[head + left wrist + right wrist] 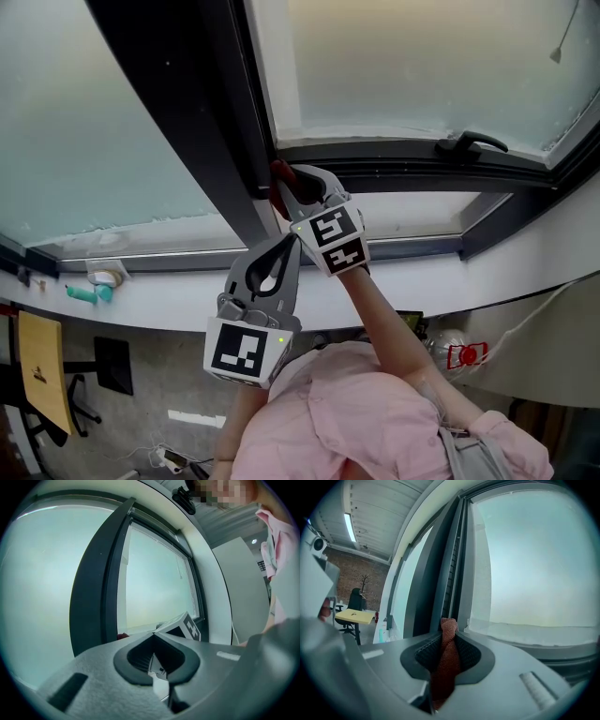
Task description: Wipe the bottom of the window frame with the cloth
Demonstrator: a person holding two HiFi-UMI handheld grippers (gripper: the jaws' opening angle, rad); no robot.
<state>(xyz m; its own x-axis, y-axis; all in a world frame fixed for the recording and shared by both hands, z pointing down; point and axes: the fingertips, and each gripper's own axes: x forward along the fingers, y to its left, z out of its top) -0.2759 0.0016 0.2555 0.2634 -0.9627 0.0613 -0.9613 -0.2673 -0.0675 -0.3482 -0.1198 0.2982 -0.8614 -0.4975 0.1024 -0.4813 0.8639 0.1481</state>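
Head view, centre: the right gripper (289, 187) is clenched on the rust-red cloth (278, 174). The cloth's bunched tip sits at the corner where the dark mullion (202, 112) meets the bottom rail of the window frame (394, 157). The rail's long axis runs from this corner toward the right edge of the frame (past the handle (472, 143)), so the wipe probably goes rightward. The left gripper (289, 244), just below centre, is closed on nothing and lies farther from the rail.
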